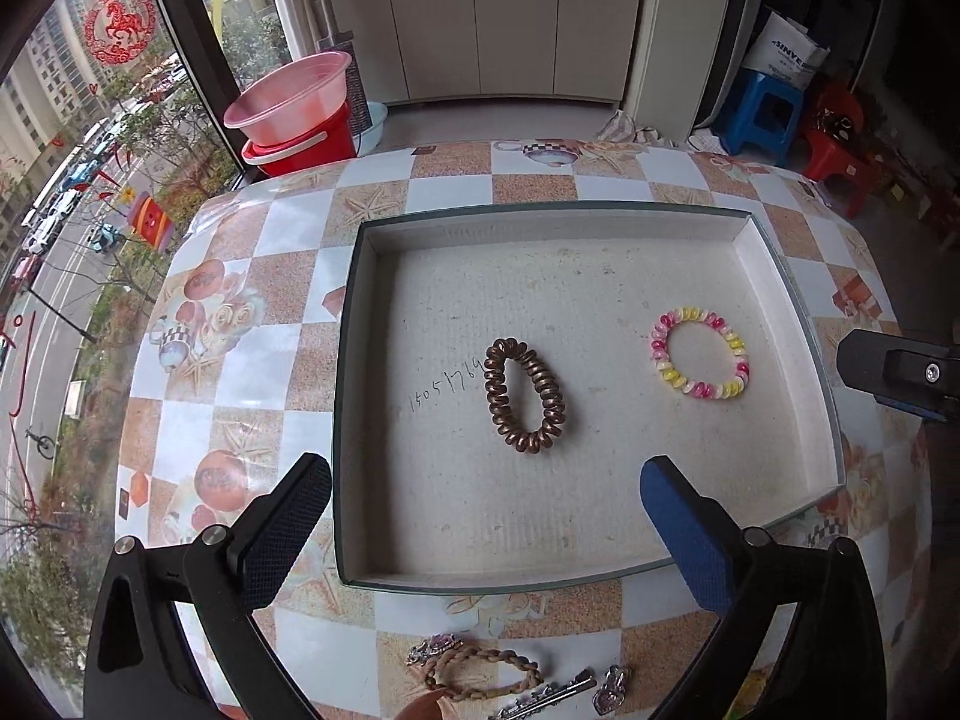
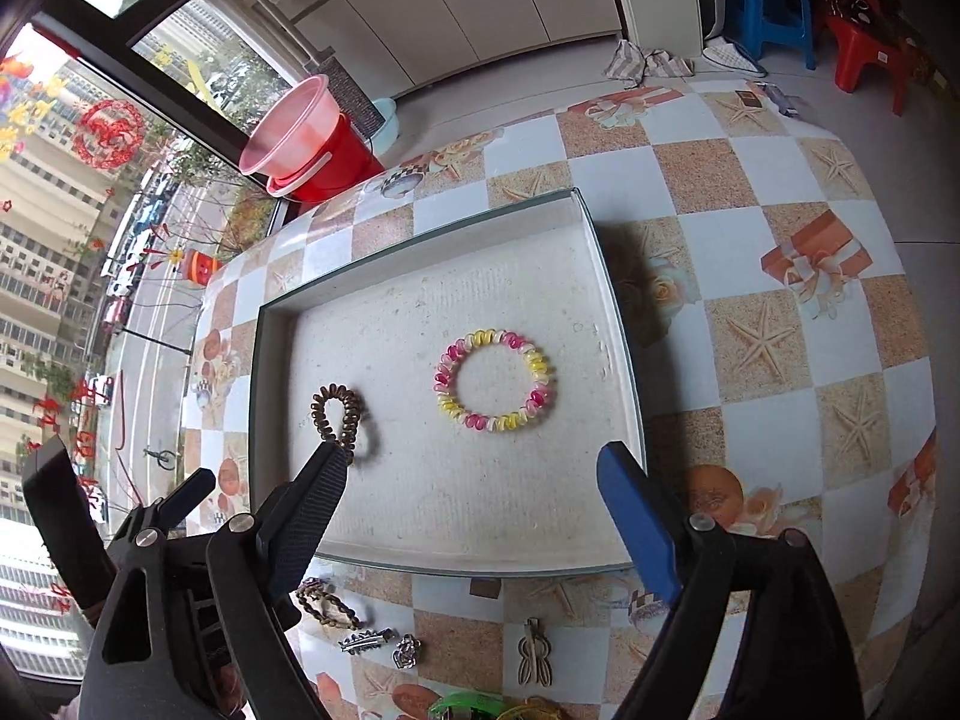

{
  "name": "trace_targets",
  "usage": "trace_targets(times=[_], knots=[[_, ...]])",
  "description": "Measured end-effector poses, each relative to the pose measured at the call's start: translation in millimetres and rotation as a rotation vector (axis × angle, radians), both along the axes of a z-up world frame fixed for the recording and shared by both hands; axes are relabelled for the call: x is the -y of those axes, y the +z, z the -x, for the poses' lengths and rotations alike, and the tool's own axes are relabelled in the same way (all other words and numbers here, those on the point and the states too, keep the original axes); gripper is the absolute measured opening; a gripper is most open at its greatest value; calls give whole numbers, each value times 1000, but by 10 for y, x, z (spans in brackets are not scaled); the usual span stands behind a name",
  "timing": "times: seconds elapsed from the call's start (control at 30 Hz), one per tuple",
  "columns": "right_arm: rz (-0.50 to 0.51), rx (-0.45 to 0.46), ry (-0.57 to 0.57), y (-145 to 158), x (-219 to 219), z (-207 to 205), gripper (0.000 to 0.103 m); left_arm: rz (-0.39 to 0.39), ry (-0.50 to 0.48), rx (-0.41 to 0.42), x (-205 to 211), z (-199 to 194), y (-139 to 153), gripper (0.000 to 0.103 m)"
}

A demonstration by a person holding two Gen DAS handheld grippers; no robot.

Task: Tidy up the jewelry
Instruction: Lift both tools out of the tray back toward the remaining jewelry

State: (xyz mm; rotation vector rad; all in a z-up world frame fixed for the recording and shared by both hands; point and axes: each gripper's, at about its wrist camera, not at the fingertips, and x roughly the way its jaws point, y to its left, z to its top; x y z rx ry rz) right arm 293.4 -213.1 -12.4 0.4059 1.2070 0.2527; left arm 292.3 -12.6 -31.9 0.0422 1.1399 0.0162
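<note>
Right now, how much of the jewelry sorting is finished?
Two pieces already lie in the tray: a brown coil hair tie and a pink and yellow coil bracelet. Nothing is in hand: the left gripper and right gripper are both open and empty. Still left on the table: a braided band, a hair clip, a small charm and a wooden clip.

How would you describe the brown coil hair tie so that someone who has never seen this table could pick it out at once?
Find the shallow grey box on the checked tablecloth. Two coiled rings lie on its pale floor. The brown coil hair tie is the metallic bronze one, squashed into a narrow oval beside handwritten digits, while its neighbour, the pink and yellow coil, is round and multicoloured.
</note>
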Motion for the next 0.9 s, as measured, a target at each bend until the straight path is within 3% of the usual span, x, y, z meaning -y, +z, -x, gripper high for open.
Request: trace_targets(times=[0.27, 0.33, 0.6, 0.9], knots=[[-19, 2, -17, 94, 5, 383, 89, 11, 13, -22, -157, 372, 28, 103], [-15, -1, -19, 105, 1, 475, 103, 13, 12, -27, -192, 472, 34, 103], [18, 19, -9, 121, -34, 843, 103, 8, 19, -30, -369, 873, 20, 103], [70, -67, 20, -111, -73, 1303, 103, 49, 75, -118, -679, 1281, -287, 103]])
